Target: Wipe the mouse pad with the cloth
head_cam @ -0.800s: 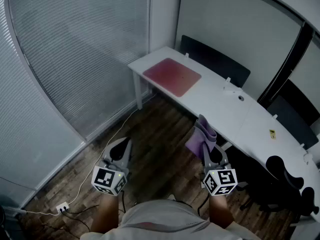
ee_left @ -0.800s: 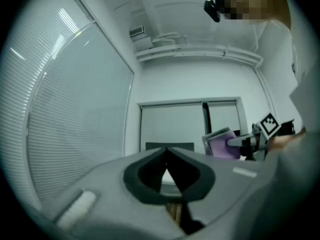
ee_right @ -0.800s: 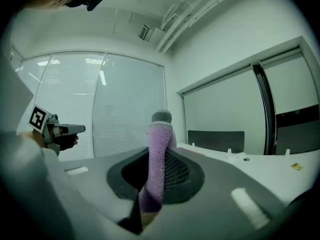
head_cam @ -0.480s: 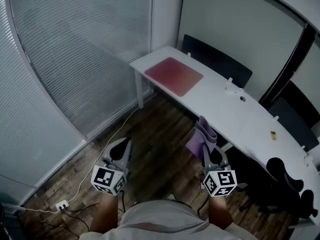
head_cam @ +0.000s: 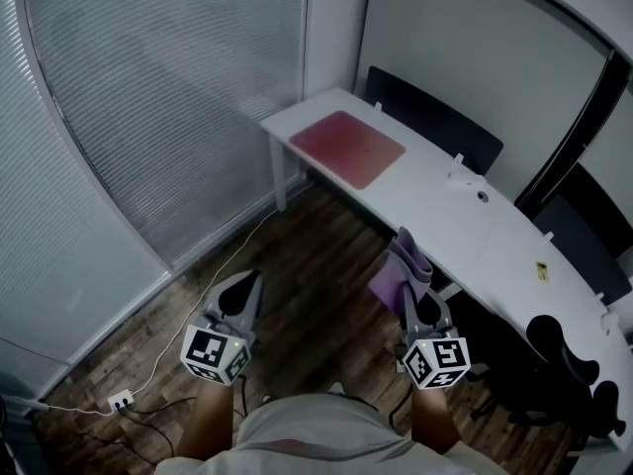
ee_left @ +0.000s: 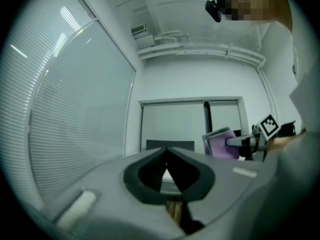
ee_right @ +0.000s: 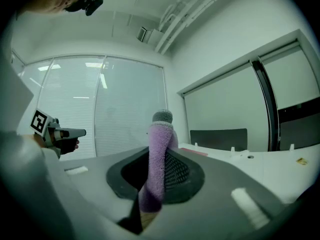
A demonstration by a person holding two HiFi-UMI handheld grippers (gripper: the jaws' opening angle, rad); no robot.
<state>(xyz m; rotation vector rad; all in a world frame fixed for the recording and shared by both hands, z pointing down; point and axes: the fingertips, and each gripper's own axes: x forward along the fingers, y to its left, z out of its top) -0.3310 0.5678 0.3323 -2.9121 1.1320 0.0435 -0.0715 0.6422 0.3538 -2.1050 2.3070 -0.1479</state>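
A red mouse pad (head_cam: 347, 147) lies flat at the near-window end of the long white desk (head_cam: 465, 224), far ahead of both grippers; its thin red edge (ee_right: 196, 152) shows low in the right gripper view. My right gripper (head_cam: 413, 302) is shut on a purple cloth (head_cam: 400, 275), which stands up between the jaws (ee_right: 159, 156) and also shows at the right of the left gripper view (ee_left: 221, 143). My left gripper (head_cam: 241, 295) hangs over the wooden floor with its jaws closed on nothing (ee_left: 166, 151).
Dark chairs (head_cam: 433, 118) stand behind the desk, and another chair (head_cam: 563, 350) at the lower right. Small items (head_cam: 460, 177) lie on the desk. Window blinds (head_cam: 158, 87) fill the left. A white cable and socket (head_cam: 121, 401) lie on the floor (head_cam: 307, 265).
The view has shifted slightly, so the desk and mouse pad sit a little to the right in the picture. Both grippers keep their places and their grip.
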